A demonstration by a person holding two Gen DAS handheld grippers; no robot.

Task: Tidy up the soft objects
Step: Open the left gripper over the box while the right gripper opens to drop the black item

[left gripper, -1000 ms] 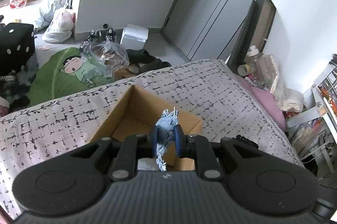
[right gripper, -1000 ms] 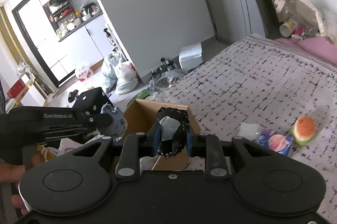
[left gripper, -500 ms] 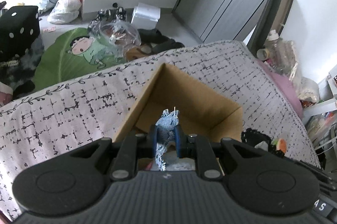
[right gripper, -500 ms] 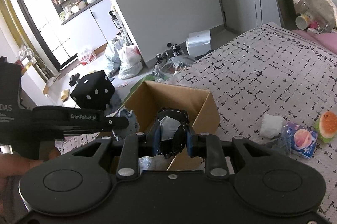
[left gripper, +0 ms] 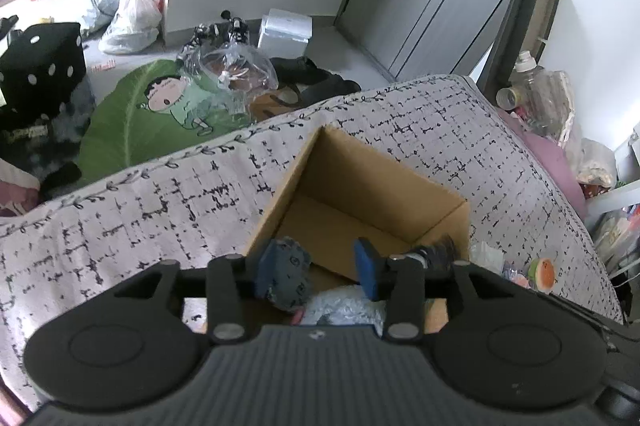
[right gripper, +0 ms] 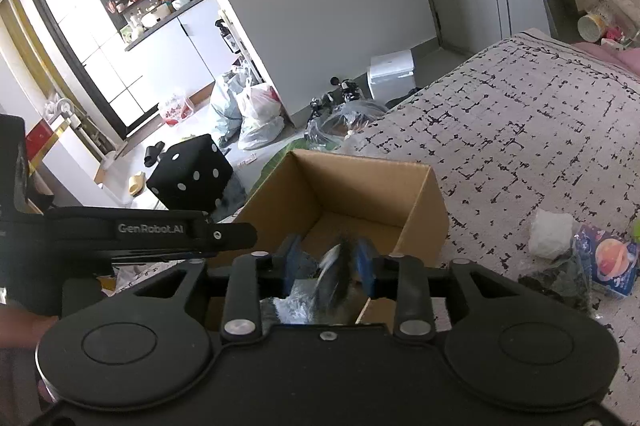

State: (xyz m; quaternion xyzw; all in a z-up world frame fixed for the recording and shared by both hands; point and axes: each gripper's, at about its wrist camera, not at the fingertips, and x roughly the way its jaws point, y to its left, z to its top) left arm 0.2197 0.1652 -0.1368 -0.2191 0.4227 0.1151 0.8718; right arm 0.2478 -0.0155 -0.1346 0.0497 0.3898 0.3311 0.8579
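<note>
An open cardboard box (left gripper: 372, 182) stands on the patterned bed cover (left gripper: 160, 210). My left gripper (left gripper: 317, 272) hangs over its near edge, jaws opening. A blue-grey denim-like cloth piece (left gripper: 290, 284) sags loose by the left pad, not pinched. A whitish soft item (left gripper: 340, 308) lies in the box below. In the right wrist view, my right gripper (right gripper: 327, 263) is over the same box (right gripper: 360, 186), jaws opening. A dark soft item (right gripper: 338, 276), blurred, drops between the pads. The left gripper's arm (right gripper: 160, 230) crosses at the left.
To the right of the box lie a white soft lump (right gripper: 550, 232), a blue packet (right gripper: 612, 260), a black crumpled piece (right gripper: 556, 286) and a watermelon-like toy (left gripper: 541, 272). Past the bed edge, the floor holds bags, a green cartoon cushion (left gripper: 160, 106) and a black dice cushion (right gripper: 190, 178).
Both grippers sank closer over the box and their jaws spread. The denim piece and the dark item, pinched before, have come loose and are falling toward the box.
</note>
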